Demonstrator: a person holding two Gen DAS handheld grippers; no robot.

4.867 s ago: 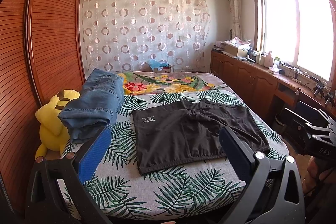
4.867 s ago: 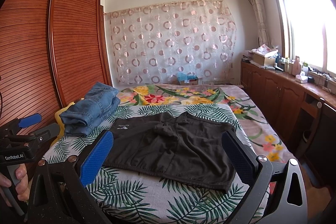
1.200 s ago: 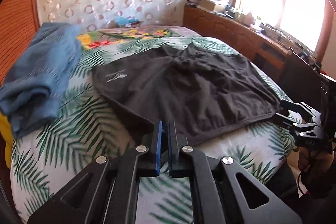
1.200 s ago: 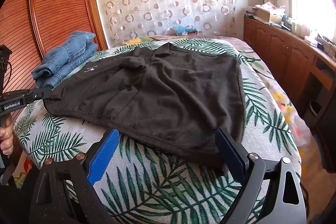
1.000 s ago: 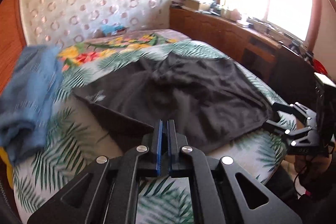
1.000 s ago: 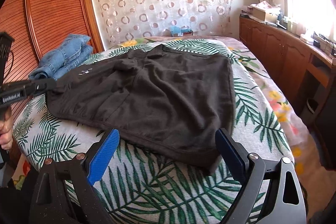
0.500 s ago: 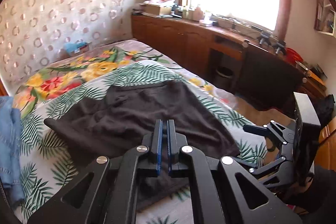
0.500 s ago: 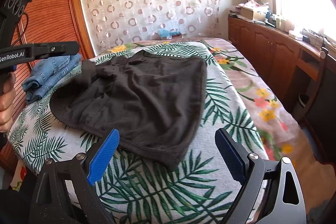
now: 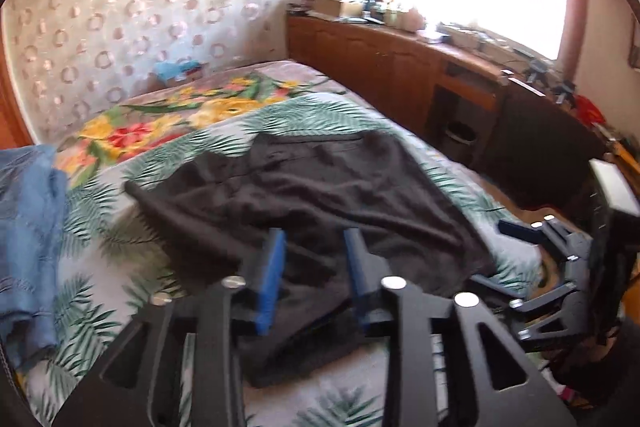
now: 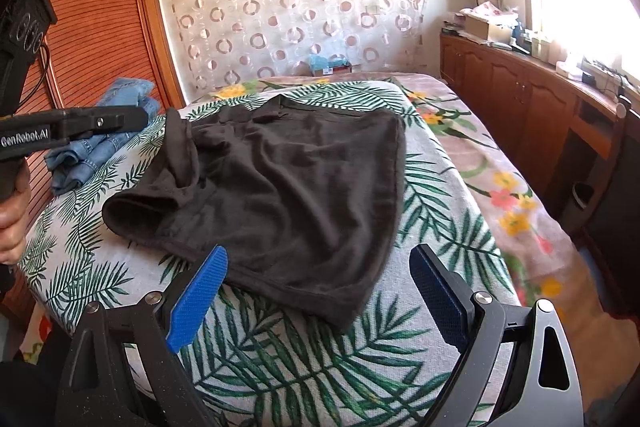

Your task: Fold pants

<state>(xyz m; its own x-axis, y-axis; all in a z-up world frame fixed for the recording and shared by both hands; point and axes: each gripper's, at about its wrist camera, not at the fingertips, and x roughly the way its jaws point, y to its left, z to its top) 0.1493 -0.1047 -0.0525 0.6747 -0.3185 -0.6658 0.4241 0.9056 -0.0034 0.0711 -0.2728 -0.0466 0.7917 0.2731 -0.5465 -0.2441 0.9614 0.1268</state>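
Observation:
Dark brown pants lie on the bed, their left side folded over the rest in a loose, rumpled flap. In the left wrist view the pants lie just beyond my left gripper, which is open and empty above the folded cloth. My left gripper also shows in the right wrist view, by the upstanding fold. My right gripper is open and empty, hovering at the pants' near hem; it also shows in the left wrist view.
The bed has a palm-leaf cover. Folded blue jeans lie at its left side by the wooden wardrobe. A wooden counter with clutter runs under the window on the right.
My left gripper, shut on the pants' left edge, carried it across over the right half and has now opened and let go. The right gripper stayed open near the hem.

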